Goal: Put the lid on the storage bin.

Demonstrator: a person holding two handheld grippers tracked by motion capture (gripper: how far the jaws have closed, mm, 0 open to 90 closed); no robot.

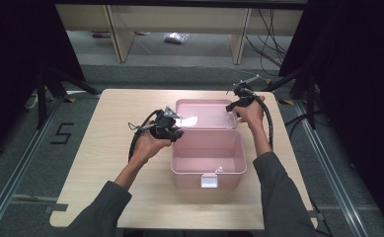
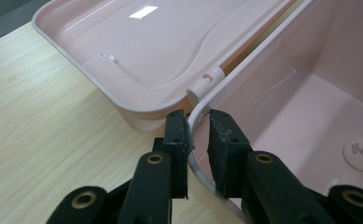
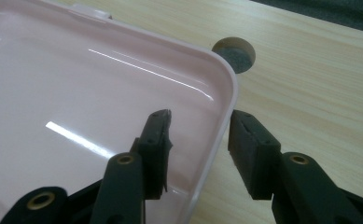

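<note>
One round hole (image 3: pixel 235 53) pierces the table (image 3: pixel 310 93) beside the lid (image 3: pixel 100 93).

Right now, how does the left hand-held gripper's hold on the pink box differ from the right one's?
The left hand-held gripper straddles the white rim of the box body near the hinge, jaws close about it; the right hand-held gripper straddles the edge of the open lid, jaws standing clearly wider than that edge. The left sits at the box's left side, the right at the lid's far right corner. Each has one jaw inside the box and one outside.
</note>
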